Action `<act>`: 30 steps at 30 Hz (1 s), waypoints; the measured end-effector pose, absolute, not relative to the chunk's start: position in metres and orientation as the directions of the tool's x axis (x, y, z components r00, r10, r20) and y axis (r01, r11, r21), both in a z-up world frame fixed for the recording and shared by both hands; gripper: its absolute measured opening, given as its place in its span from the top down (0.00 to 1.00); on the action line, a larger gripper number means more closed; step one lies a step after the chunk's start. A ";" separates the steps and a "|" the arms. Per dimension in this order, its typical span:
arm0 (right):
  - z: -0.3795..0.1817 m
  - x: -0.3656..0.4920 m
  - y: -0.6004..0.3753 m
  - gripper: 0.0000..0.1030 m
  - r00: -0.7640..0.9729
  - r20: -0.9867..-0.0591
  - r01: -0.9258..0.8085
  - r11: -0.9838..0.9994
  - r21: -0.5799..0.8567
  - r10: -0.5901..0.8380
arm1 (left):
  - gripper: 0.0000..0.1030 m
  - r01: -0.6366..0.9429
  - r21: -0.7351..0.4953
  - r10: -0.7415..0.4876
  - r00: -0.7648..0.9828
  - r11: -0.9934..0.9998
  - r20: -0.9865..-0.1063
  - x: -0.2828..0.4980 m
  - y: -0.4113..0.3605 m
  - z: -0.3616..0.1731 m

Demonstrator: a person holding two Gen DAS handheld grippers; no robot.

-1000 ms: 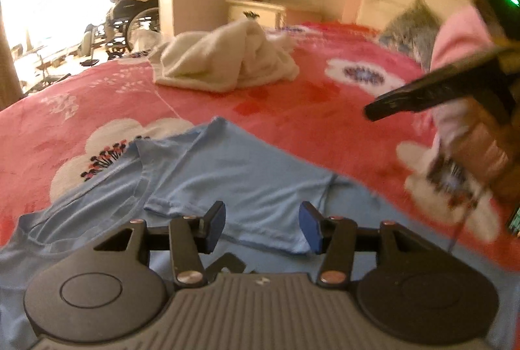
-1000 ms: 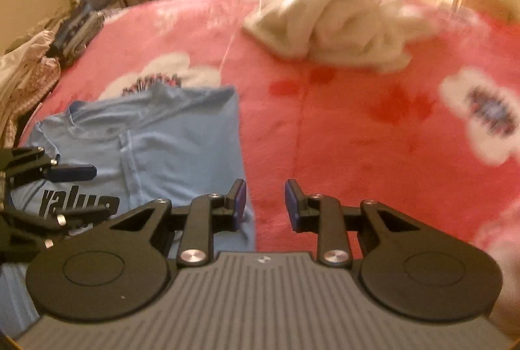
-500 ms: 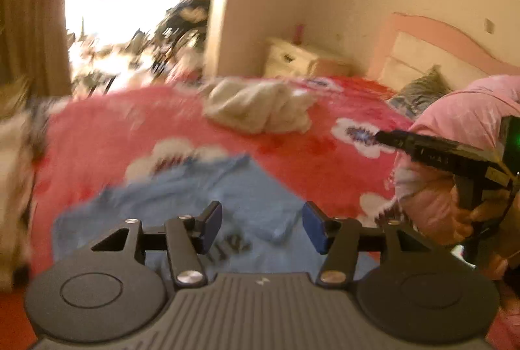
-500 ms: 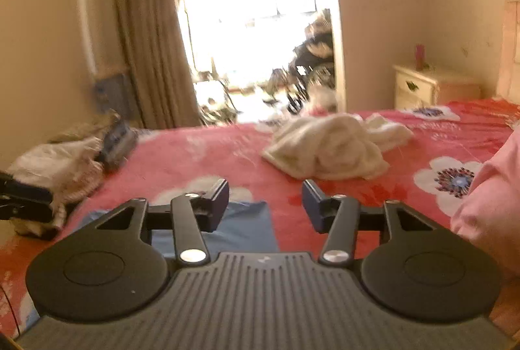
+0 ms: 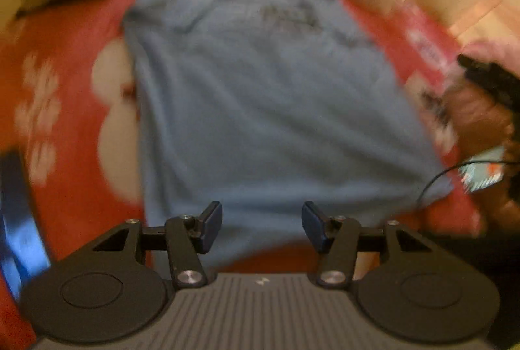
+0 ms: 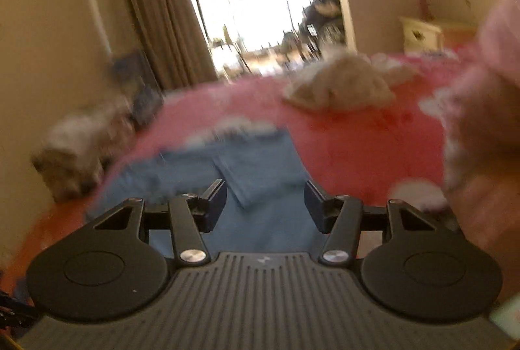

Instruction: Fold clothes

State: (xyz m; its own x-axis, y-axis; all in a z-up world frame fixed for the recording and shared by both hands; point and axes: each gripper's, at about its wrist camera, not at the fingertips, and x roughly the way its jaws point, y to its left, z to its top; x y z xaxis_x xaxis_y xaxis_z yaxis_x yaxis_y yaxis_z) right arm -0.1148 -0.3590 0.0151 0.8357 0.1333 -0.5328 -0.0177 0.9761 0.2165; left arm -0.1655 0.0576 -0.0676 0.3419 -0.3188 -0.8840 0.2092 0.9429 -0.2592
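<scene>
Blue T-shirt (image 5: pixel 260 96) fills mid-frame, long axis running up-frame from the left gripper (image 5: pixel 262 225), the nearer one; jaws closing, empty. Right gripper (image 6: pixel 265 207) gapes, holding nothing.

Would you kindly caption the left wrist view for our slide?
Open left gripper, jaws closing, above a blue T-shirt on a red floral blanket.

Your light-blue T-shirt (image 5: pixel 260 109) lies spread on the red flowered blanket (image 5: pixel 65 122), dark lettering showing near its far end. Both sleeves look folded inward over the body, though blur hides the creases. 1 garment only.
</scene>
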 end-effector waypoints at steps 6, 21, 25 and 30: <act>-0.027 -0.146 -0.362 0.49 0.711 -0.703 0.083 0.990 0.113 0.021 | 0.48 0.175 -0.157 -0.214 0.380 0.972 -0.900 -0.182 0.063 -0.088; -0.088 -0.108 -0.360 0.49 0.510 -0.859 0.139 0.990 0.038 -0.039 | 0.53 0.085 -0.088 -0.117 0.447 0.992 -0.887 -0.176 0.076 -0.092; -0.094 -0.131 -0.365 0.49 0.439 -0.898 0.194 0.980 0.053 -0.038 | 0.53 0.075 -0.098 -0.121 0.432 0.992 -0.894 -0.179 0.082 -0.090; -0.082 -0.147 -0.366 0.50 0.390 -0.919 0.215 0.976 0.034 -0.054 | 0.50 0.061 -0.097 -0.114 0.446 0.993 -0.888 -0.181 0.088 -0.088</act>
